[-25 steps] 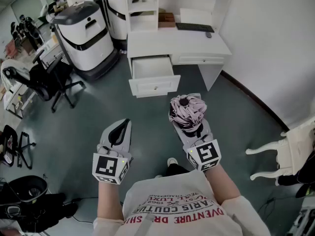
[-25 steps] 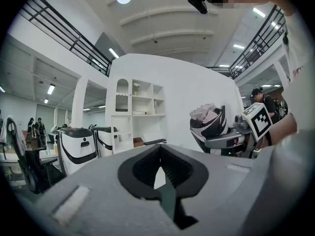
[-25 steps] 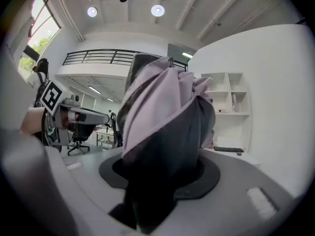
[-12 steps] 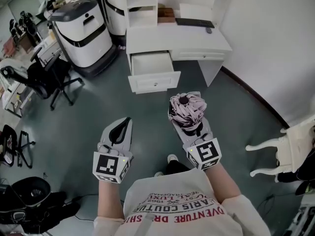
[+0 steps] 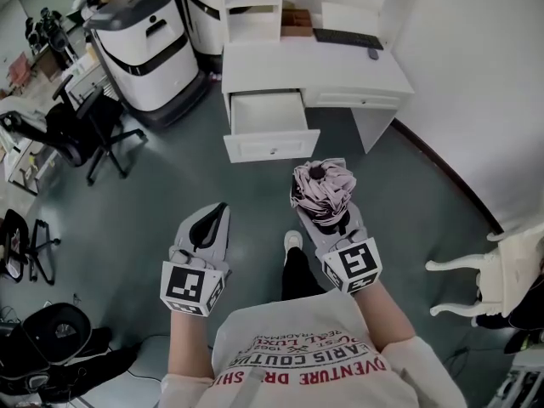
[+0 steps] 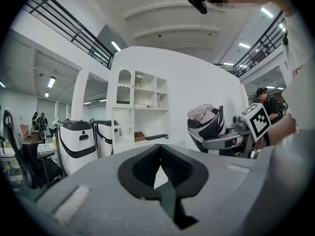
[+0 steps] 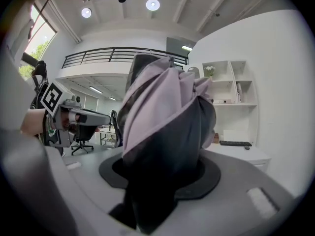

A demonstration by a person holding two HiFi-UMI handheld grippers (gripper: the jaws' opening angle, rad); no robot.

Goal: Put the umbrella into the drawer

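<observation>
A folded pink and black umbrella [image 5: 322, 192] stands on end in my right gripper [image 5: 325, 204], which is shut on it; it fills the right gripper view as a bundle of folds [image 7: 165, 132]. My left gripper [image 5: 209, 226] is shut with nothing in it, its jaws meeting [image 6: 160, 167]. Ahead, past both grippers, the white desk [image 5: 314, 73] has its left drawer [image 5: 270, 126] pulled out, and the inside looks bare. The umbrella [image 6: 205, 122] also shows to the right in the left gripper view.
A black keyboard [image 5: 347, 38] and mouse lie on the desk top. Two large white and black machines [image 5: 144, 49] stand left of the desk. A black office chair [image 5: 85, 134] is at the left, a white chair [image 5: 501, 274] at the right by the wall.
The desk and open drawer have drawn nearer and shifted right in the head view as the person steps forward. Both grippers hold the same pose; the umbrella stays clamped.
</observation>
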